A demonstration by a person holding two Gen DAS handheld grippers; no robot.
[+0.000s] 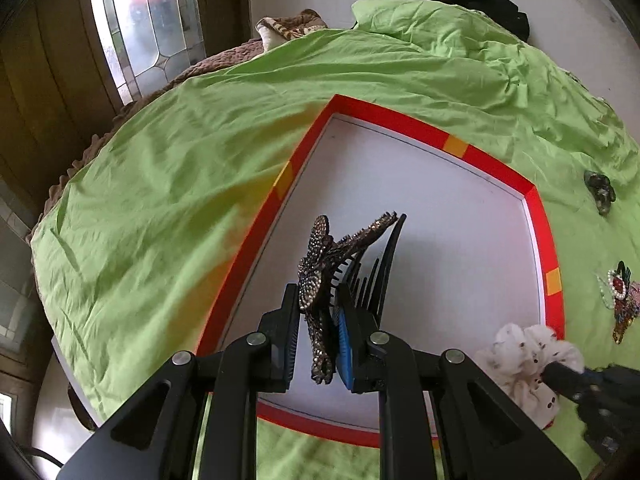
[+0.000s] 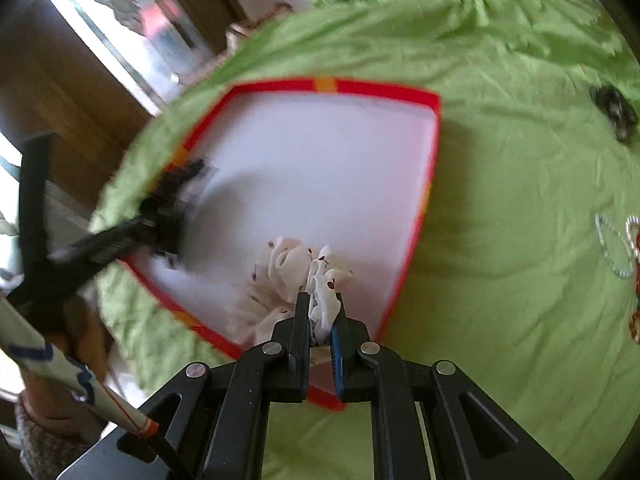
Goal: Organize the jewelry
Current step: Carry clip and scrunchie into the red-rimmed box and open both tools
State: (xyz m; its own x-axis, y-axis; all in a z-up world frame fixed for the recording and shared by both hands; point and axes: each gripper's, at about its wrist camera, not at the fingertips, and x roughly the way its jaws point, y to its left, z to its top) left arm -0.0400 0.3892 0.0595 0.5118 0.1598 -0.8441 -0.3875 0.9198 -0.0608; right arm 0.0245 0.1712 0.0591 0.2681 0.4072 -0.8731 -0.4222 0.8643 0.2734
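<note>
Both hands are carrying pieces toward the red-rimmed tray [image 1: 486, 162], and the step in hand looks to be setting them down on its white floor. The left hand-held gripper [image 1: 320, 344] is clamping a rhinestone hair claw [image 1: 320, 276] between narrowly set jaws: a hard, toothed clip with a studded bronze flower on its left face and smooth black comb prongs fanning forward and to the right of the fingertips. It is hanging over the tray's near-left part, clear of the rim. To do this well, I would judge it best to bring the claw low before letting go, since a rigid clip dropped from height could bounce or skid on the slick white board, and to lay it on its flat side so the prongs are not catching the rim. The right hand-held gripper [image 2: 320, 320] is pinching a white scrunchie [image 2: 288, 276], soft gathered fabric flecked with dark dots, its loose folds bulging ahead and to the left of the nearly closed jaws, over the tray's near edge. Being limp, it should settle wherever it is released, so it needs only to be clear of the red wall. Off to the right of both grippers, on the wrinkled green bedsheet [image 1: 160, 200], a dark flower clip [image 1: 600, 196] and a beaded red brooch [image 1: 622, 292] are waiting, well apart from the tray.
</note>
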